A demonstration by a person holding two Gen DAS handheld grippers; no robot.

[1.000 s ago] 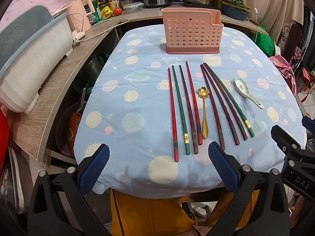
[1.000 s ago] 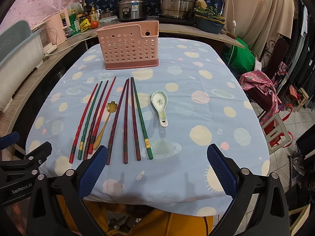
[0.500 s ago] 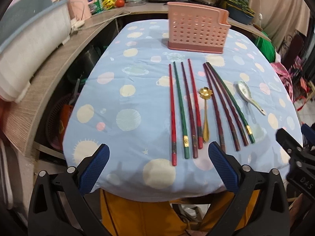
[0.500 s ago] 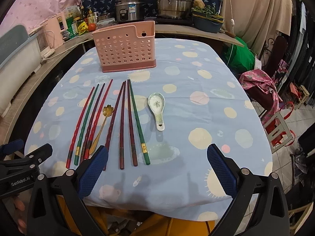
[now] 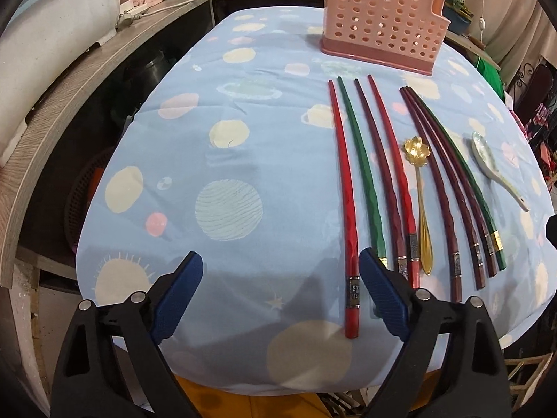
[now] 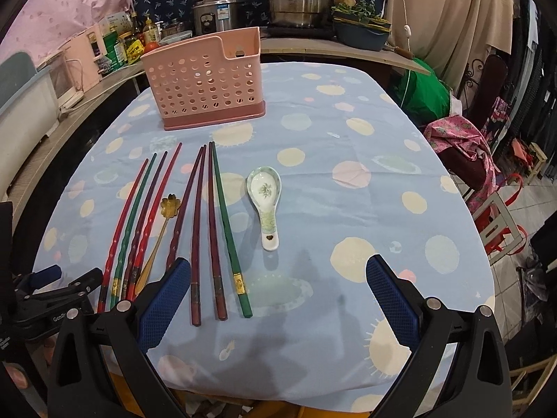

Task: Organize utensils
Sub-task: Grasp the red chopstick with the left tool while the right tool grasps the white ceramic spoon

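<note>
Both the left gripper (image 5: 280, 291) and right gripper (image 6: 278, 299) are spread wide, holding nothing. The 8 chopsticks (image 5: 369, 174) lie packed together, so pinching 1 risks dragging neighbours or the gold spoon (image 5: 419, 195), and it could slip before reaching the basket (image 5: 381, 17).

Left gripper (image 5: 280, 291) low over the near edge of the tabletop (image 5: 243, 122), jaws spread wide, nothing between them. Red chopstick (image 5: 344, 202) lies just inside the right finger (image 5: 383, 296); that finger covers the near end of the green chopstick (image 5: 362, 170). Further right in the row: dark red and red chopsticks, gold flower spoon (image 5: 419, 191), three more chopsticks, then the ceramic spoon (image 5: 494, 170) set apart. Pink perforated holder (image 5: 379, 28) stands upright at the far end, beyond the chopstick tips.
</note>
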